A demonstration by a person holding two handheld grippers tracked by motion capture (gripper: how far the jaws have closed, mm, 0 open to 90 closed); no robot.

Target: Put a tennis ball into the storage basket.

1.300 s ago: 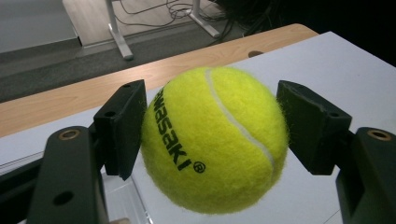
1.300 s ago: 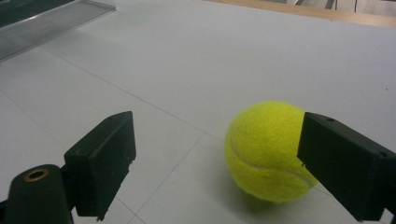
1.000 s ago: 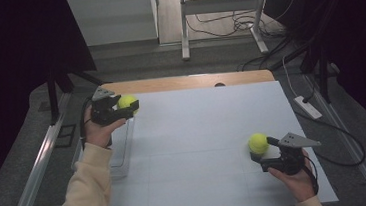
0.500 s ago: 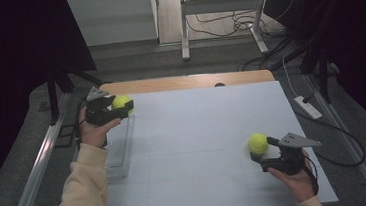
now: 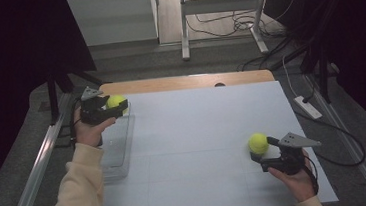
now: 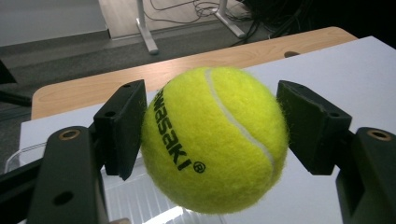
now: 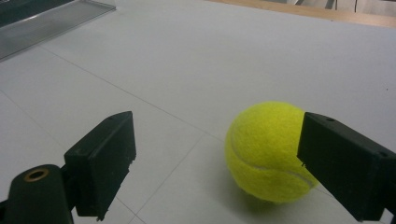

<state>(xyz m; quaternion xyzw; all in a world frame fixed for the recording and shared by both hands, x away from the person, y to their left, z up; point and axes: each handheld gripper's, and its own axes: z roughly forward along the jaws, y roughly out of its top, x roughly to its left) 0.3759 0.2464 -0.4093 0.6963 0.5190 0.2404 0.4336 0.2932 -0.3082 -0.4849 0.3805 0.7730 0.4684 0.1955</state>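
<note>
- While the left gripper [image 5: 107, 107] has its two black jaws pressed against the sides of a yellow tennis ball [image 6: 215, 140], that ball hangs clear of the white table [image 5: 198, 131], above the far end of the clear tray [image 5: 117, 149]
- Black lettering and a white seam show on the held ball in the left gripper view, and the pads [image 6: 123, 128] touch it on both flanks
- Behind those jaws a hand [image 5: 89, 134] in a cream sleeve [image 5: 76, 192] carries the gripper, just past the tray's far end
- Spread wide, the right gripper [image 7: 219, 163] pinches nothing; one pad stands well apart from the second tennis ball [image 7: 266, 151], and the other is just beside it, overlapping its edge in the right gripper view, though contact cannot be told
- That second ball rests on the table, well apart from the tray, near the opposite side edge
- Beyond the tray's far end, a strip of bare wooden tabletop [image 5: 184, 82] runs along the white surface, with grey floor and cables behind it
</note>
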